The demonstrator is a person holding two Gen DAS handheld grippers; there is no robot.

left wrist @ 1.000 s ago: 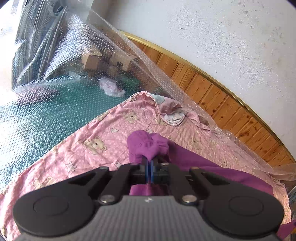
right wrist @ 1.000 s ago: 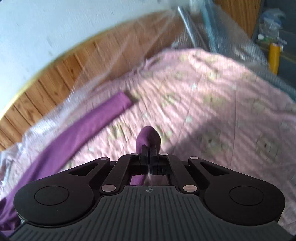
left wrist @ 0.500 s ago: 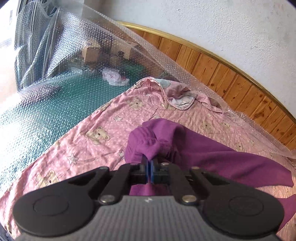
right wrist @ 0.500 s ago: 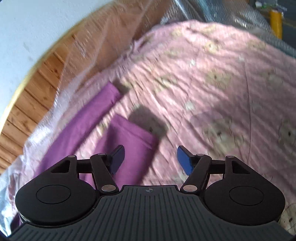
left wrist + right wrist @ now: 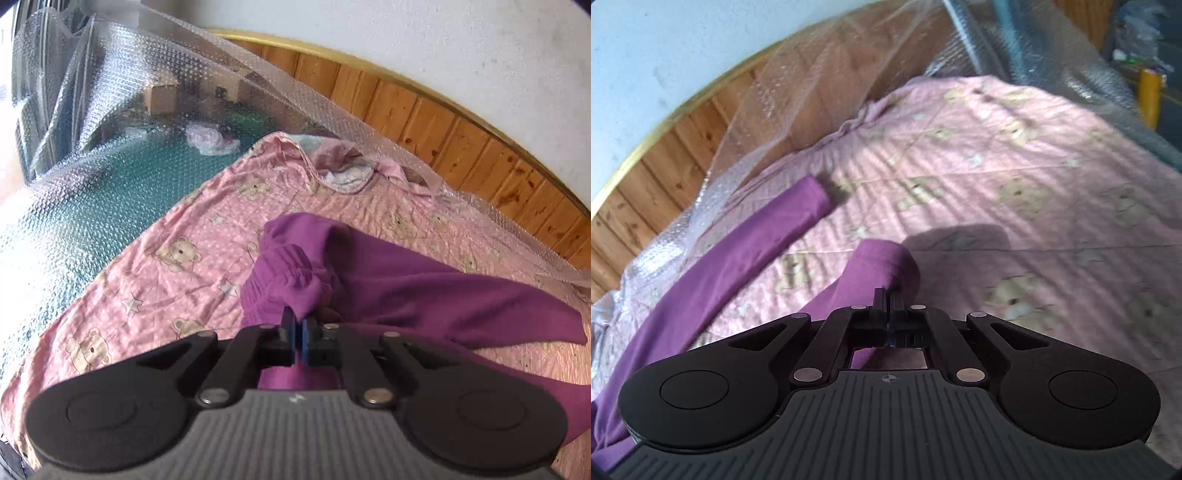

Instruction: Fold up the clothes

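Purple trousers (image 5: 406, 291) lie on a pink bear-print sheet (image 5: 177, 266). My left gripper (image 5: 295, 325) is shut on the bunched elastic waistband (image 5: 284, 269), lifted a little off the sheet. In the right wrist view, my right gripper (image 5: 888, 299) is shut on the end of the nearer trouser leg (image 5: 882, 266), which curls up over the fingers. The other leg (image 5: 753, 243) lies flat, running away to the left toward the wall.
Bubble wrap (image 5: 92, 155) covers the green surface left of the sheet and drapes along the wooden wall panelling (image 5: 461, 125). Cardboard boxes (image 5: 162, 98) sit at the far left. A yellow roll (image 5: 1150, 96) stands beyond the sheet at the right.
My right gripper, open half a second ago, has shut on the trouser leg end again. My left gripper has kept its hold on the waistband while the trousers spread out flatter to the right.
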